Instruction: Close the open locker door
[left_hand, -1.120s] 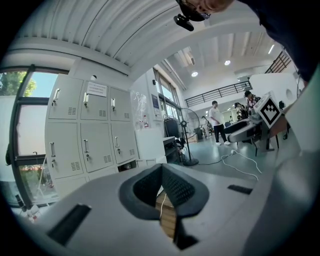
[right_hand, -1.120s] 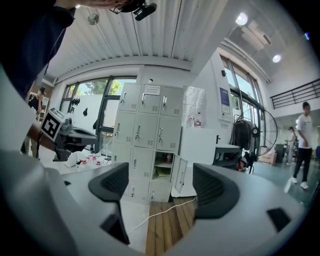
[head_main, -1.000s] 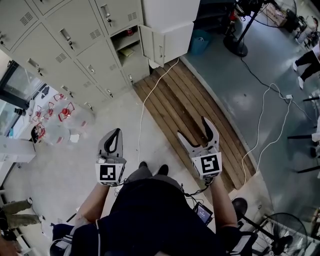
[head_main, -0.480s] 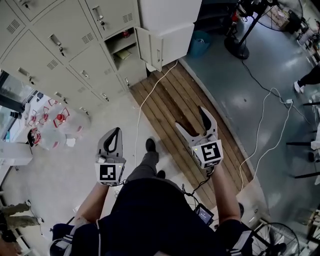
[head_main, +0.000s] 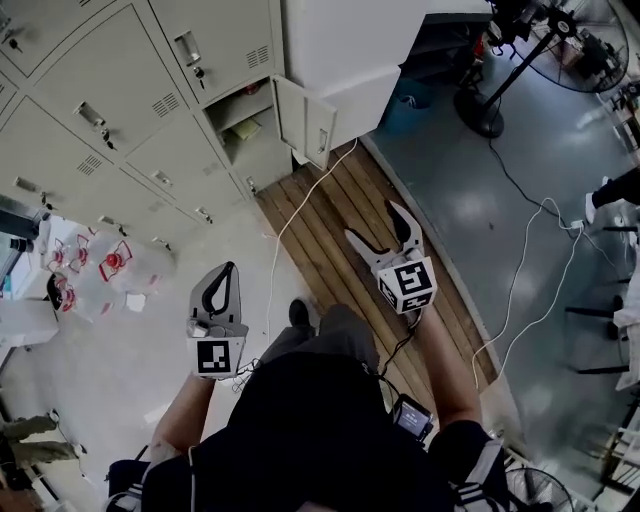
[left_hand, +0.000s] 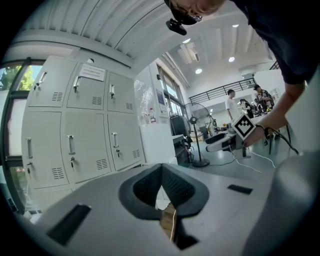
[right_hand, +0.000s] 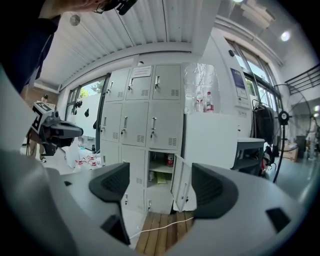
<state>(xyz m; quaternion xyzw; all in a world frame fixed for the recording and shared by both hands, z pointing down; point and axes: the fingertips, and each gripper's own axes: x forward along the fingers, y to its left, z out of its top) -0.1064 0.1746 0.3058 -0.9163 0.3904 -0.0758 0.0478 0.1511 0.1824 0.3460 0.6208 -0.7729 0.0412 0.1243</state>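
One locker door (head_main: 308, 120) hangs open, low in the lockers (head_main: 110, 90), well ahead of two grippers: the left gripper (head_main: 226, 271) pressed together, the right gripper (head_main: 376, 222) spread and empty.

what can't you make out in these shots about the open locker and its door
Things inside the open locker: too small to name in the head and right gripper views.
Print on the paper label: too small, right gripper view.
Locker door in the left gripper view: blocked by the shut left gripper and its body.
Upper lockers: cut off by the head view's top edge.
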